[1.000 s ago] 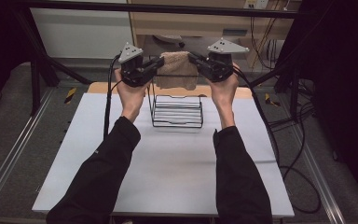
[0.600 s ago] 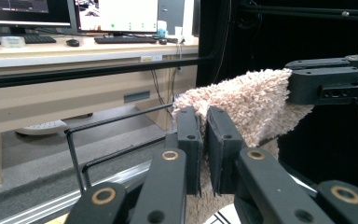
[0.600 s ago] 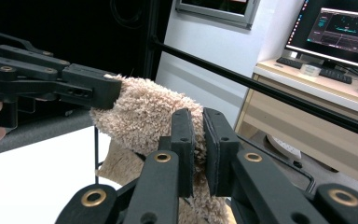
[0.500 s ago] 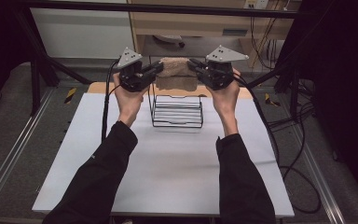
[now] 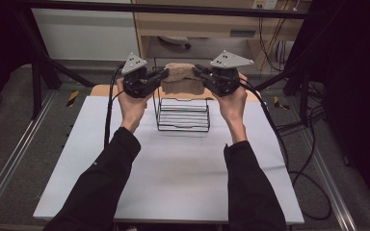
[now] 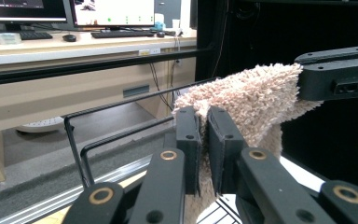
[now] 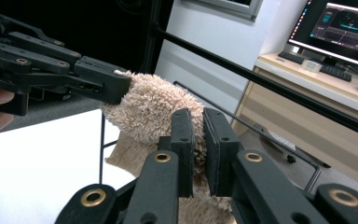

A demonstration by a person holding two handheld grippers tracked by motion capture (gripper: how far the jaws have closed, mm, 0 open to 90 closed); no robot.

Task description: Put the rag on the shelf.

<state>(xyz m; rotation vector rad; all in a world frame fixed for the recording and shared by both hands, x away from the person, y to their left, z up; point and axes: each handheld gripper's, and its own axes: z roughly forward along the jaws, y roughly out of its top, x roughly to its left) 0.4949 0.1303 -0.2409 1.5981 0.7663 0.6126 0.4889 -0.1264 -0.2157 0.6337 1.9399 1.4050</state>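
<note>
A fluffy beige towel hangs stretched between my two grippers, above the far side of a black wire rack. My left gripper is shut on the towel's left end, and in the left gripper view the cloth is pinched between its jaws. My right gripper is shut on the towel's right end, with the pile squeezed between its jaws. Each gripper view shows the other gripper clamping the far corner of the towel. The towel's lower part sags down behind the rack.
The rack stands on a white tabletop near its far edge. Beyond it a wooden board, a black frame bar and a desk with monitors lie behind the table. Black cables trail off at the right.
Both hands have lifted the towel slightly higher above the rack; the grips are unchanged.
</note>
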